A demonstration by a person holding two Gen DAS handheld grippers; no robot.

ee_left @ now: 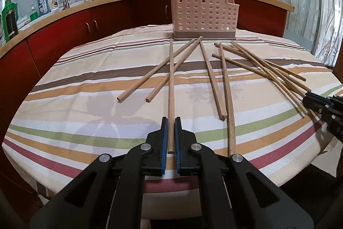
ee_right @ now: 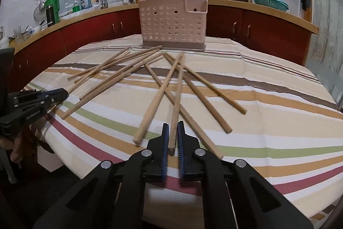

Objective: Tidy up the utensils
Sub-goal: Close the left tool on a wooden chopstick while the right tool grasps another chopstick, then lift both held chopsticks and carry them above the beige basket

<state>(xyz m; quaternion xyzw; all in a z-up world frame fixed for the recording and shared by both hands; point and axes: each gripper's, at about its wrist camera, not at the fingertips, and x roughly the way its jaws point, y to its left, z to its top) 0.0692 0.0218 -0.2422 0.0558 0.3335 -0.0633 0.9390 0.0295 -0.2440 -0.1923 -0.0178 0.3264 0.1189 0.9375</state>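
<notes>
Each hand-held gripper, left (ee_left: pixel 171 121) and right (ee_right: pixel 173 125), clamps one chopstick (ee_left: pixel 171 83); eight more lie before one holder (ee_left: pixel 203 12).

The right gripper (ee_right: pixel 171 138) has its fingers (ee_right: pixel 164 138) clamped on one chopstick (ee_right: pixel 176 100). Other chopsticks (ee_right: pixel 120 76) lie scattered over the striped worktop (ee_right: pixel 268 121), before a perforated holder (ee_right: pixel 172 23).

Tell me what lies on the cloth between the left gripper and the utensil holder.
In the left wrist view, the chopstick clamped in the left gripper runs nearly to the utensil holder, crossing two loose chopsticks on the striped cloth.
</notes>
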